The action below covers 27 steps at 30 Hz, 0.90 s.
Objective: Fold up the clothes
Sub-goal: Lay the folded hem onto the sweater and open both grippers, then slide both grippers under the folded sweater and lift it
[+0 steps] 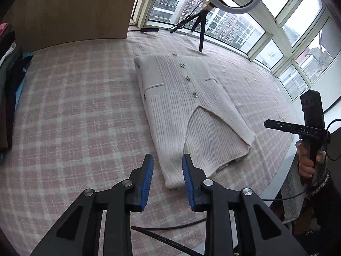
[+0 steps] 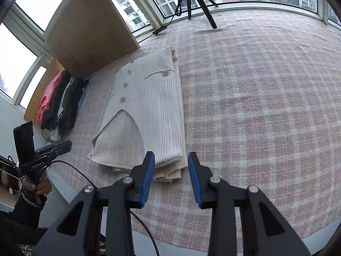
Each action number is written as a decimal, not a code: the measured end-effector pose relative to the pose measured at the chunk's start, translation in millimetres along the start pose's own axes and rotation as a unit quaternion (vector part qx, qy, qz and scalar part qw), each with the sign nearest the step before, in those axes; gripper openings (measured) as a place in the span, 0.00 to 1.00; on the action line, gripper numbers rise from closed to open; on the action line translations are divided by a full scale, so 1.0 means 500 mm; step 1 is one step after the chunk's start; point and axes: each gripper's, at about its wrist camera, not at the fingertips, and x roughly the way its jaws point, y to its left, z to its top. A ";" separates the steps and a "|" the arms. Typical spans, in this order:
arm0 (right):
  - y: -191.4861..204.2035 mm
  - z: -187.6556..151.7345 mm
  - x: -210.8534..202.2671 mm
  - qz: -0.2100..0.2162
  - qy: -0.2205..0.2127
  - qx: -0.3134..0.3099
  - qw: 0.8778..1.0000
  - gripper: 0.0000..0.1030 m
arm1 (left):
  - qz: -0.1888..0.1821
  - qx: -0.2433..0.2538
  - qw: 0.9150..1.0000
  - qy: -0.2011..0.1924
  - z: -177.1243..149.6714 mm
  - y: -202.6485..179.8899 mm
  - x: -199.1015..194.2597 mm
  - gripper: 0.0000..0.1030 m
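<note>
cream ribbed cardigan (image 1: 191, 111) with silver buttons (image 1: 188, 77); pink-and-white plaid bedspread (image 1: 74, 117); black tongs, blue pads (image 1: 147, 181); pink, black and blue clothes pile (image 2: 57, 102).

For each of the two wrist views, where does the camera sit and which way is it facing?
Left wrist: on the left gripper, facing the cream cardigan on the plaid blanket and the windows; the right gripper shows at the right edge.
Right wrist: on the right gripper, facing the cardigan's near hem; the left gripper and a clothes pile show at left.
Shared: cardigan, blanket, tripod, wooden board.
</note>
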 end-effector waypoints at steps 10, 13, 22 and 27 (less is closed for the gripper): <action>0.010 0.038 0.142 -0.027 0.050 -0.013 0.998 0.37 | 0.024 0.034 0.998 0.051 -0.011 -0.056 0.135 0.28; 0.011 0.020 0.148 -0.019 0.082 -0.031 0.996 0.37 | 0.021 0.028 0.998 0.048 -0.009 -0.055 0.115 0.30; -0.026 0.106 0.142 0.058 0.069 0.013 0.996 0.62 | -0.018 -0.103 0.994 0.043 0.052 0.024 0.128 0.51; -0.024 0.098 0.194 0.056 0.107 -0.001 0.993 0.62 | -0.037 -0.096 0.992 0.072 0.048 -0.008 0.179 0.51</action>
